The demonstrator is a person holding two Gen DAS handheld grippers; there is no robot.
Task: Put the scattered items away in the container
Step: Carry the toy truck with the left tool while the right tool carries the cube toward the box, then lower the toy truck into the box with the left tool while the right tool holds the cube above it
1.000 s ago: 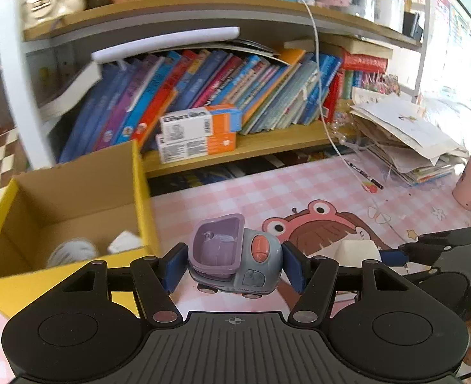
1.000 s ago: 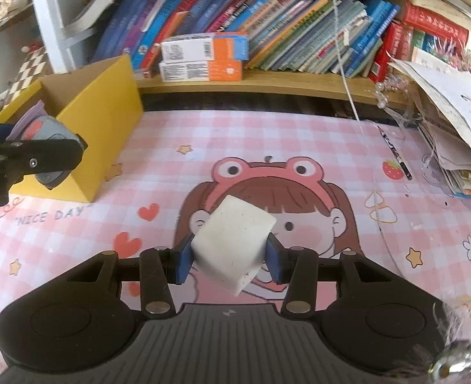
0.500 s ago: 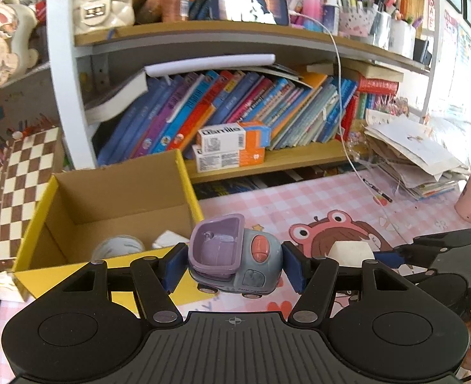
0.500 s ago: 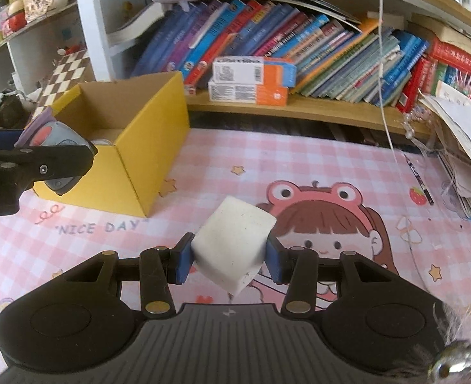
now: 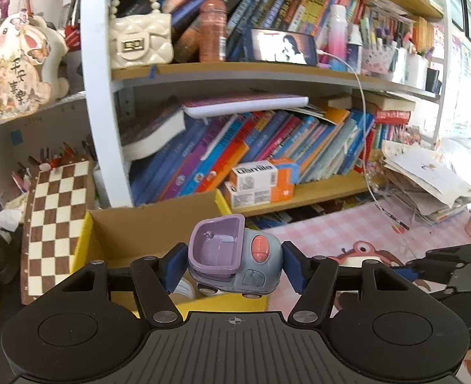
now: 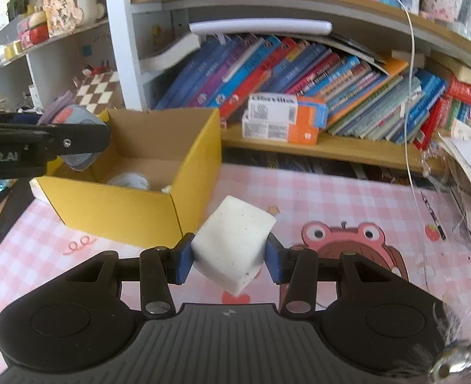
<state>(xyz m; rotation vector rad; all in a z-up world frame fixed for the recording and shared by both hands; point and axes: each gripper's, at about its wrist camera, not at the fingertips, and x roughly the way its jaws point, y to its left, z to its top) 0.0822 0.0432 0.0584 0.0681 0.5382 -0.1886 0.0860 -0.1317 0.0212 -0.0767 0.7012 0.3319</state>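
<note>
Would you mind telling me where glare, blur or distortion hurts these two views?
Left wrist view: window glare whitens the paper stack, and fisheye bends the shelf post. Right wrist view: the books look smeared; the white block stays sharp.

Left wrist fisheye: mounted just behind the left gripper, looking forward along its jaws, raised above the near edge of the yellow box and facing the bookshelf from close by. Right wrist fisheye: set behind the right gripper, lower over the pink surface, angled left toward the same box and shelf. Shared by both: box, leaning books, orange cartons, and each other's gripper at the frame edge.
</note>
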